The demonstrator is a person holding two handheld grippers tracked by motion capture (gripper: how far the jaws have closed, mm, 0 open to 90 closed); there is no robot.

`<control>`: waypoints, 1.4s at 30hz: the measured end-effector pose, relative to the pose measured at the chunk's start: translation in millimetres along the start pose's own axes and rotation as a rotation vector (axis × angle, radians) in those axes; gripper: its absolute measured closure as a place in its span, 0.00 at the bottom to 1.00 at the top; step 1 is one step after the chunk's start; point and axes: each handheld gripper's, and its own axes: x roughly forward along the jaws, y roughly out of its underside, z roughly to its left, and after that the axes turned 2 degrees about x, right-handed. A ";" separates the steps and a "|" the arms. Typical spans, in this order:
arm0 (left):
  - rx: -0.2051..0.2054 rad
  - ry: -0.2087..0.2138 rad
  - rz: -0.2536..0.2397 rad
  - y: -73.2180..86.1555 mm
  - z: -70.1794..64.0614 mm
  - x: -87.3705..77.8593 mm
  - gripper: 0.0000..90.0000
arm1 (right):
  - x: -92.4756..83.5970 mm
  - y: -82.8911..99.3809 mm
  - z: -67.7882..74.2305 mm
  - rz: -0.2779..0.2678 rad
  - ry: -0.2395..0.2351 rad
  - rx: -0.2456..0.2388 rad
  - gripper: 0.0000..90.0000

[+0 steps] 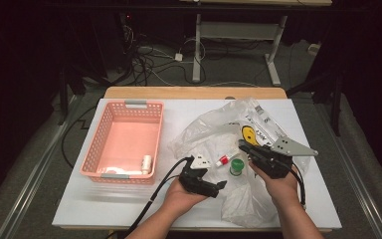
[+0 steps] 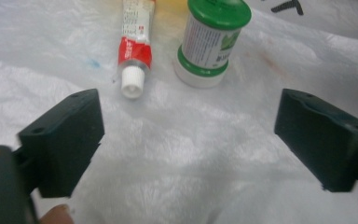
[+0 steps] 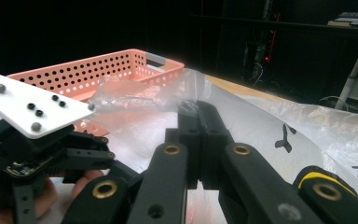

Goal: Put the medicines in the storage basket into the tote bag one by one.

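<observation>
While the right hand-held gripper (image 1: 245, 147), jaws together, seemingly pinches the plastic bag (image 1: 214, 130), the left hand-held gripper (image 2: 189, 140), jaws apart, should advance squarely onto the red-and-white tube (image 2: 134, 51) lying beside the green bottle (image 2: 212, 39) on the surface (image 1: 79, 199).

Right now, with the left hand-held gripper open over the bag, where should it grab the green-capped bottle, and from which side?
Likely the white labelled body, just below the green cap. The green-capped bottle stands on the plastic bag, straight ahead of the left hand-held gripper, whose jaws stand wide apart. Move forward and close across the round sides, keeping clear of the red-and-white tube beside it.
</observation>
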 end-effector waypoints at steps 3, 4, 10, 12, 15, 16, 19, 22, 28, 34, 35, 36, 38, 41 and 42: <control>0.002 -0.010 0.004 1.3 -1.8 -6.4 0.00 | 0.0 -0.1 -0.2 -0.001 0.001 -0.002 1.00; 0.003 -0.011 0.003 1.4 -2.6 -9.1 0.00 | -0.1 0.0 0.2 0.001 0.001 0.001 1.00; 0.028 -0.013 -0.001 2.8 -10.1 -28.5 0.00 | 0.6 0.3 0.7 0.002 0.001 0.000 1.00; 0.030 -0.010 -0.019 3.6 -12.1 -35.7 0.00 | 0.4 0.0 0.9 0.001 0.000 -0.001 1.00; 0.016 0.017 -0.045 7.1 -14.1 -44.6 0.00 | -0.4 -0.8 1.4 -0.001 0.001 -0.003 1.00; 0.010 0.027 -0.042 8.5 -14.3 -46.6 0.00 | -0.5 -0.9 1.3 -0.001 0.000 -0.004 1.00; 0.035 0.011 -0.008 9.1 -15.8 -52.9 0.00 | -0.1 -0.6 0.8 -0.001 -0.001 -0.001 1.00; 0.013 0.017 -0.021 9.3 -12.5 -63.5 0.00 | -0.5 -0.7 0.7 -0.002 0.000 -0.002 1.00; 0.006 -0.025 -0.035 13.1 -4.5 -87.4 0.00 | -3.5 -1.5 -0.9 -0.012 0.004 0.010 1.00; -0.023 -0.067 -0.061 19.6 6.1 -110.8 0.00 | -2.8 -0.8 -0.9 -0.008 0.000 0.009 1.00; -0.030 -0.077 -0.067 20.4 8.1 -114.4 0.00 | -2.7 -0.7 -1.0 -0.006 -0.001 0.006 1.00; -0.035 -0.085 -0.073 21.2 10.4 -117.9 0.00 | -2.6 -0.6 -0.8 -0.006 -0.001 0.011 1.00; -0.045 -0.104 -0.079 23.0 14.8 -124.3 0.00 | -2.5 -0.3 -0.9 -0.005 0.000 0.013 1.00; -0.058 -0.141 -0.090 25.9 23.8 -136.0 0.00 | -2.5 0.0 -1.3 -0.004 0.001 0.011 1.00; -0.066 -0.157 -0.095 27.3 27.4 -140.0 0.00 | -2.4 0.1 -1.4 -0.004 0.000 0.011 1.00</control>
